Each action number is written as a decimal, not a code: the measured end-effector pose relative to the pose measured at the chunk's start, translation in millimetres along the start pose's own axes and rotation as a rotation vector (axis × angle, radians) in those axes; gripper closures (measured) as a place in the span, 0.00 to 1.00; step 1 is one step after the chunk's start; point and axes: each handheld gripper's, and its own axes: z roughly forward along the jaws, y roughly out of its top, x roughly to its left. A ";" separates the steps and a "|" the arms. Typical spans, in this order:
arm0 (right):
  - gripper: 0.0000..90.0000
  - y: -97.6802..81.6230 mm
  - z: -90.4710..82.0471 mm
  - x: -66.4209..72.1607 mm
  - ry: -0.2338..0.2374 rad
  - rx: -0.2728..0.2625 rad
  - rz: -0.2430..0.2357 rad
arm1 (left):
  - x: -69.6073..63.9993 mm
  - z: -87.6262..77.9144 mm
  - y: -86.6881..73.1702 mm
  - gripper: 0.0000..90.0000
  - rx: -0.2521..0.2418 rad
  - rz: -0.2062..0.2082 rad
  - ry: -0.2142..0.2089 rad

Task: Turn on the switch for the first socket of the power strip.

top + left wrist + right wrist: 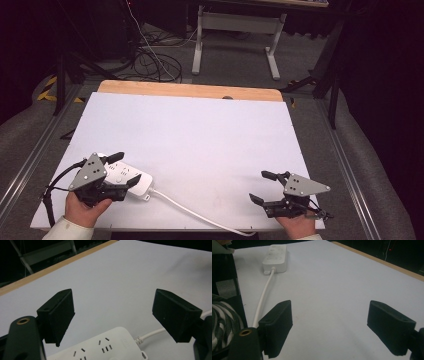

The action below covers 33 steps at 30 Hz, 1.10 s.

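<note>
Seen from the high view: a white table (pixel 190 130) with a strip of bare wood along its far edge, and a white power strip (pixel 131 181) lying flat at the near-left part, sockets facing up. From its right end runs a white cord (pixel 192 211), curving along the table surface toward the near edge, where it drops out of sight. Held in the left hand (pixel 86 209), the left gripper (pixel 126 170), jaws spread wide apart over the strip, one jaw at its far side and one at its near side, astride it without clamping; whether either jaw touches the casing cannot be told. In the left gripper view, the same open jaws with the socket end of the power strip (pixel 105 346) low between them and the cord (pixel 150 334) leaving toward the right jaw. At the near-right corner, held in the right hand (pixel 299 226), the right gripper (pixel 263 186), jaws likewise wide apart, nothing between them, well apart from the strip. In the right gripper view, bare tabletop between the open jaws, the power strip (pixel 275 258) far off at upper left and its cord (pixel 263 300) running back toward the left jaw. Beyond the table, on the grey floor, the legs of a white stand (pixel 235 42) and a tangle of dark cables (pixel 152 62)
</note>
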 end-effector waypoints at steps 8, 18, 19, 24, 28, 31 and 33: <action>0.23 -0.4 -0.1 0.0 0.001 0.003 0.002 | 1.0 1.6 3.4 0.24 0.011 -0.005 -0.014; 0.23 -0.5 0.0 0.2 -0.002 0.002 -0.002 | 6.0 1.4 10.1 0.72 0.085 0.000 -0.056; 0.23 -0.4 -0.2 0.1 -0.003 -0.002 -0.004 | 7.1 1.3 10.9 0.77 0.091 -0.003 -0.063; 0.23 -0.8 0.3 0.1 0.000 0.001 0.000 | 11.6 0.3 14.3 1.00 0.132 -0.027 -0.064; 0.23 -1.2 0.6 -0.4 0.000 0.003 -0.001 | 15.1 -1.1 16.2 1.00 0.156 -0.036 -0.089; 0.23 -1.2 0.0 -0.7 -0.002 0.002 -0.002 | 16.7 -0.5 17.1 1.00 0.178 -0.035 -0.096; 0.23 -1.3 0.2 -0.5 -0.003 0.002 -0.001 | 18.3 1.0 17.6 1.00 0.212 -0.036 -0.094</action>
